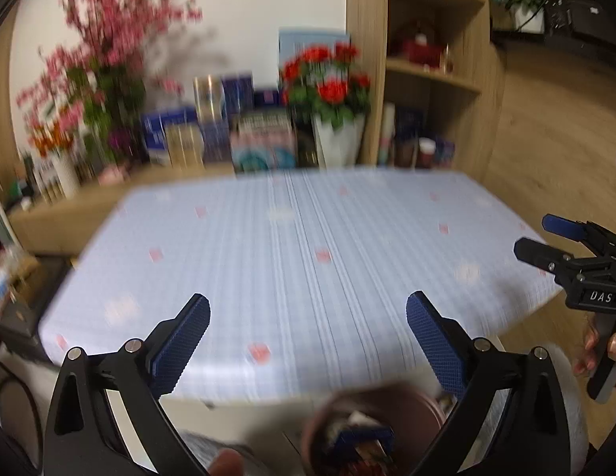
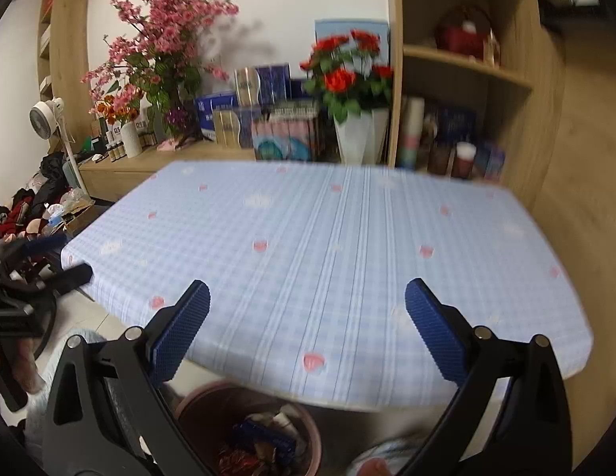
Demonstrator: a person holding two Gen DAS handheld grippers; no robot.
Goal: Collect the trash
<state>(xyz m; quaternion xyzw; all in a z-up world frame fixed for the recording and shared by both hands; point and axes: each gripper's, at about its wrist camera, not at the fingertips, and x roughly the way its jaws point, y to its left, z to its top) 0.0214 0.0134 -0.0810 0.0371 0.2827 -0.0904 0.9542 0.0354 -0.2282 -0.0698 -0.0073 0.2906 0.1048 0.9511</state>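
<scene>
A brown waste bin (image 2: pixel 308 432) stands on the floor below the table's near edge, holding a blue packet (image 2: pixel 264 434) and other crumpled scraps. The same bin (image 1: pixel 423 400) sits low between my left fingers in the left wrist view. My left gripper (image 1: pixel 308 341) is open above the tablecloth (image 1: pixel 292 254) with nothing between its blue pads. My right gripper (image 2: pixel 308 333) is open too, its jaws wide and empty. The right gripper (image 1: pixel 546 238) also shows at the right edge of the left wrist view, held by a hand (image 1: pixel 593 349).
A sideboard behind the table carries pink blossoms (image 2: pixel 165 35), a red flower pot (image 2: pixel 351 75) and several boxes (image 2: pixel 264 115). A wooden shelf unit (image 2: pixel 466 79) stands at the right. Clothes and a white fan (image 2: pixel 46 115) crowd the floor at the left.
</scene>
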